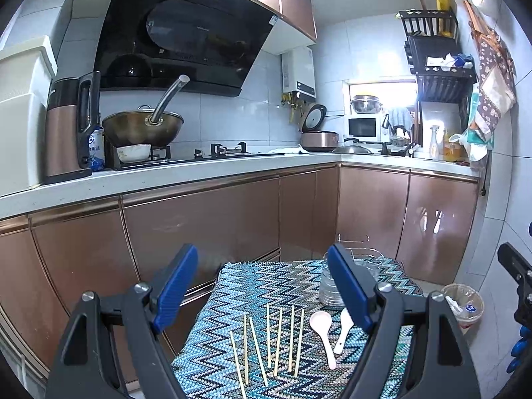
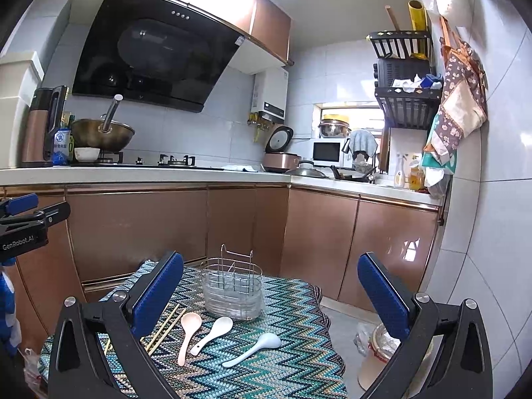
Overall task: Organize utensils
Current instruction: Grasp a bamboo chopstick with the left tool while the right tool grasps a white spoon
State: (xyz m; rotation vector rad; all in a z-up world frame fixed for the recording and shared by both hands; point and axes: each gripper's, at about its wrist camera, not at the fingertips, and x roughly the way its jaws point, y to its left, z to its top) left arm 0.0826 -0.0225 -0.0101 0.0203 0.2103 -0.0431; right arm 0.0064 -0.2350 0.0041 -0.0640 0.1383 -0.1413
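- Nothing looked sorted yet: the wire caddy (image 2: 232,294) at the far end of the cloth-covered bench (image 2: 292,349) held no utensils that I could make out.
- Three spoons (image 2: 216,334) lay loose just in front of the caddy, bowls toward it: a pink one, a white one, and a pale blue one nearest the bench's right edge.
- The chopsticks (image 1: 269,345) lay spread side by side to the left of the spoons, further from the caddy, none paired up.
- So, by my reckoning, every piece was yet to be put in the caddy.
- The left gripper (image 1: 262,286) hung wide open and empty above the chopsticks, well short of the caddy.
- The right gripper (image 2: 269,292) was likewise wide open and empty, the caddy and spoons lying ahead between its fingers, touching nothing.
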